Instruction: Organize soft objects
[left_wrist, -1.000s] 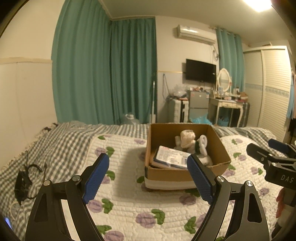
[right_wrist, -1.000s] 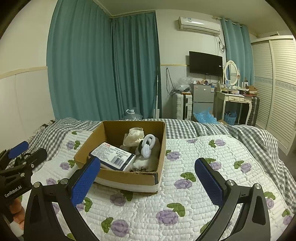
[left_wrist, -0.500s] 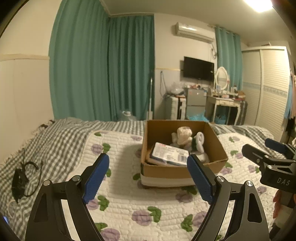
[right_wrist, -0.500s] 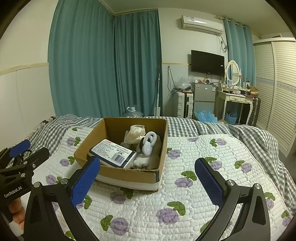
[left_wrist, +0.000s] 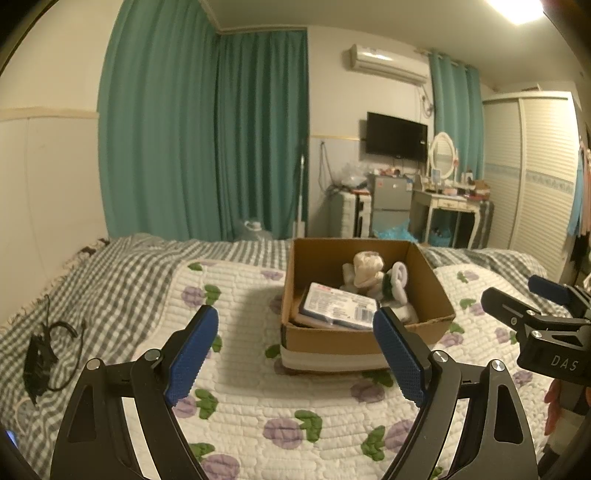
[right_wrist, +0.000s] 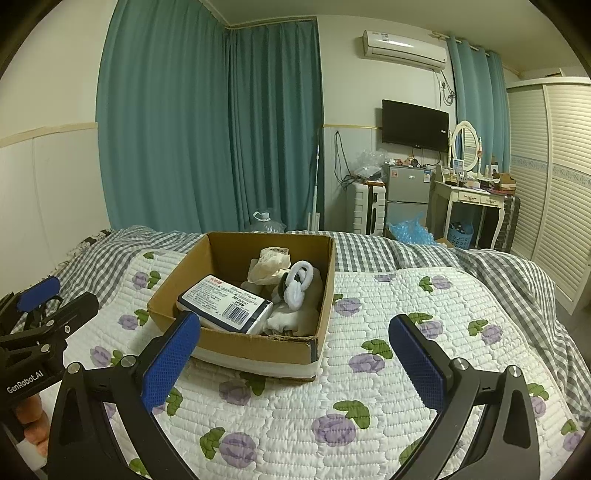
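Observation:
A cardboard box (left_wrist: 364, 338) stands on the quilted bed; it also shows in the right wrist view (right_wrist: 258, 349). In it lie a flat wrapped pack (right_wrist: 223, 304), a cream cloth bundle (right_wrist: 267, 266), a white fluffy ring (right_wrist: 297, 284) and white socks (right_wrist: 286, 319). My left gripper (left_wrist: 295, 350) is open and empty, in front of the box and to its left. My right gripper (right_wrist: 295, 354) is open and empty, in front of the box. Each gripper shows at the edge of the other's view.
The flowered white quilt (right_wrist: 369, 406) lies over a grey checked blanket (left_wrist: 92, 288). A black cable bundle (left_wrist: 40, 358) lies on the blanket at the left. Beyond the bed stand teal curtains (right_wrist: 221, 129), a small fridge (right_wrist: 406, 195), a dressing table (right_wrist: 469, 199) and a wardrobe (right_wrist: 554, 177).
Both views have pulled back and risen slightly, so the box sits a little farther and lower. Both grippers stay open and empty. The box contents have not moved.

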